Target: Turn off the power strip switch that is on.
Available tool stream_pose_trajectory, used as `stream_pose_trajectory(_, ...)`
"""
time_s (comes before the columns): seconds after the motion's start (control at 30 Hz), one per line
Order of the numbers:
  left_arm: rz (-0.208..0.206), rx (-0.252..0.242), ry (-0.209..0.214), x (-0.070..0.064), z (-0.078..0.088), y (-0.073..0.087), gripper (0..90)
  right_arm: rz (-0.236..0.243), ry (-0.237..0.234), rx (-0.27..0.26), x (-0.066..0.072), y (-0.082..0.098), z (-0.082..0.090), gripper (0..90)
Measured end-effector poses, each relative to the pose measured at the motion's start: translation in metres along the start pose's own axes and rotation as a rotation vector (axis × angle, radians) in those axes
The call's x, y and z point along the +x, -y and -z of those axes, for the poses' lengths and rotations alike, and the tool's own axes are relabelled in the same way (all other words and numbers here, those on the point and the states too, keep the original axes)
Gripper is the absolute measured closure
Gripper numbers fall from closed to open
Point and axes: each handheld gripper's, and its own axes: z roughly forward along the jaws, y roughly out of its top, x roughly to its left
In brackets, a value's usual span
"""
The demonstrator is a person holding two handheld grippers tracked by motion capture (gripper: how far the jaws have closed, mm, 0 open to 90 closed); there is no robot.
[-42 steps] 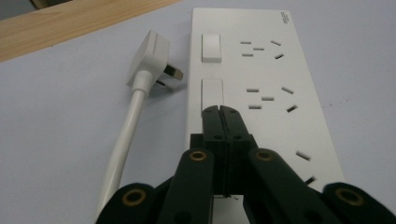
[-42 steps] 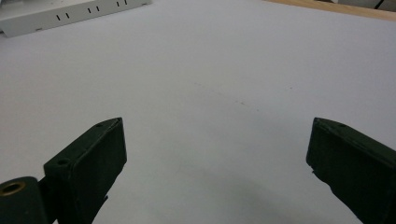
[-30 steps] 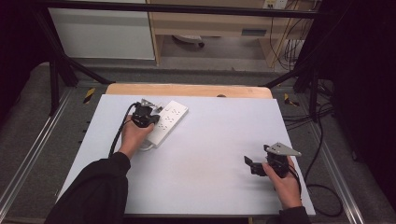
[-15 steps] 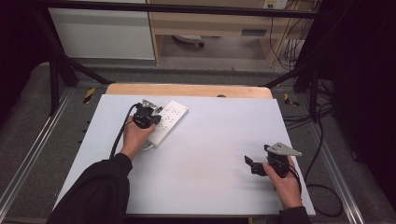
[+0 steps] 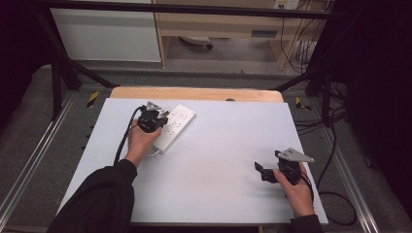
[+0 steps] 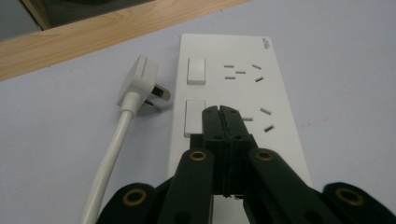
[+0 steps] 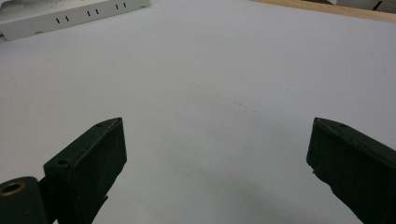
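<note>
Pale desk point(image 5: 218, 160) carries your white power strip point(image 5: 176, 125) at far left, rigid and light-looking, best pinched across its narrow sides, with your clenched, empty left gripper point(image 6: 223, 122) over it and your right gripper point(image 5: 262, 171) released near right.

a person's two forearms reach in from the near edge, each hand holding a two-jaw gripper. the left arm, in a dark sleeve point(image 5: 97, 199), stretches forward and slightly right, and the left hand point(image 5: 138, 143) holds the left gripper point(image 5: 163, 118) at the far left, its jaws pressed together with no gap. the right hand point(image 5: 296, 191) sits low at the near right, holding the right gripper point(image 5: 257, 169) pointed leftward, its jaws spread wide apart with nothing between them.
</note>
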Motion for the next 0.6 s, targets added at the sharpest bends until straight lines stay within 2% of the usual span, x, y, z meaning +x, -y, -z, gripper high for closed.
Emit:
stream_pose_trajectory(0.07, 0.015, -0.009, 0.012, -0.001, 0.003, -0.001, 89.4, 0.0, 0.0, -0.001, 0.0, 0.0, 0.0, 5.3)
stream_pose_trajectory(0.23, 0.001, -0.027, 0.012, -0.006, 0.01, -0.005, 77.3, 0.001, -0.001, -0.002, 0.0, 0.0, -0.001, 5.3)
stream_pose_trajectory(0.37, -0.009, -0.041, -0.001, -0.01, 0.012, -0.008, 62.8, 0.002, -0.001, -0.003, 0.001, 0.0, -0.001, 5.2)
stream_pose_trajectory(0.43, 0.003, -0.042, -0.01, -0.011, 0.013, -0.009, 51.5, 0.0, -0.001, -0.002, 0.001, 0.0, -0.001, 5.2)
stream_pose_trajectory(0.57, 0.017, -0.043, -0.019, -0.013, 0.013, -0.011, 36.8, 0.002, 0.0, -0.001, 0.0, 0.0, -0.001, 5.1)
stream_pose_trajectory(0.6, 0.031, -0.04, -0.016, -0.014, 0.013, -0.011, 33.1, 0.002, -0.001, 0.0, 0.0, 0.0, -0.001, 5.1)
